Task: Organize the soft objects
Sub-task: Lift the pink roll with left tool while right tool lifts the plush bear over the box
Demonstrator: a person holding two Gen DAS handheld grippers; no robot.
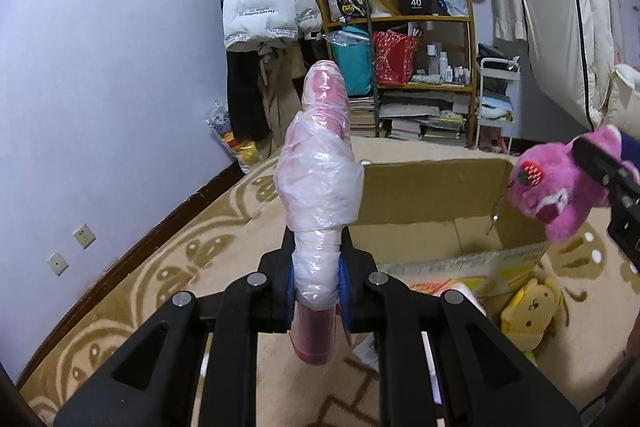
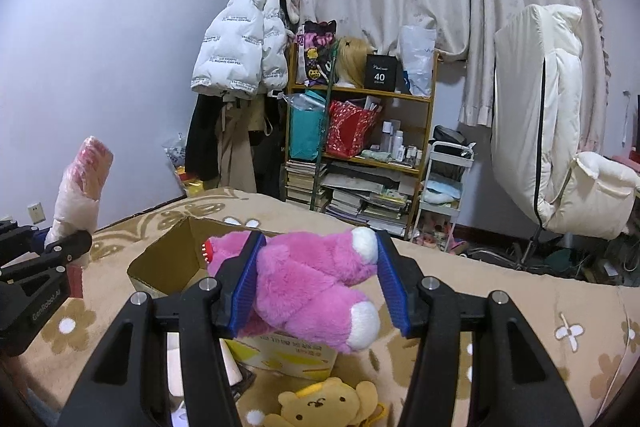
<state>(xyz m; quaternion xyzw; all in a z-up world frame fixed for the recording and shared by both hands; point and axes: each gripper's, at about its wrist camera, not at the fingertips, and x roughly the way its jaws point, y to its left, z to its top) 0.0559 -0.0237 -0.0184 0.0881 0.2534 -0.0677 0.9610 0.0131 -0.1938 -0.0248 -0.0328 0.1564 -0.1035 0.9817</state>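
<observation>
My left gripper [image 1: 318, 287] is shut on a pink roll wrapped in clear plastic [image 1: 322, 163], which stands upright above the bed; the same wrapped roll [image 2: 82, 183] shows at the left of the right wrist view. My right gripper [image 2: 316, 283] is shut on a pink plush bear [image 2: 312, 279] with white paws, held above an open cardboard box [image 2: 168, 259]. From the left wrist view the pink bear [image 1: 556, 183] hangs over the right corner of the box [image 1: 432, 195]. A yellow plush bear [image 2: 324, 403] lies on the bedspread below the box.
The beige patterned bedspread [image 1: 180, 259] covers the bed. Behind it stand a wooden shelf [image 2: 360, 131] full of bags, bottles and books, a coat rack with a white puffer jacket [image 2: 240, 55], a small white cart [image 2: 444, 183] and a white padded chair [image 2: 552, 131].
</observation>
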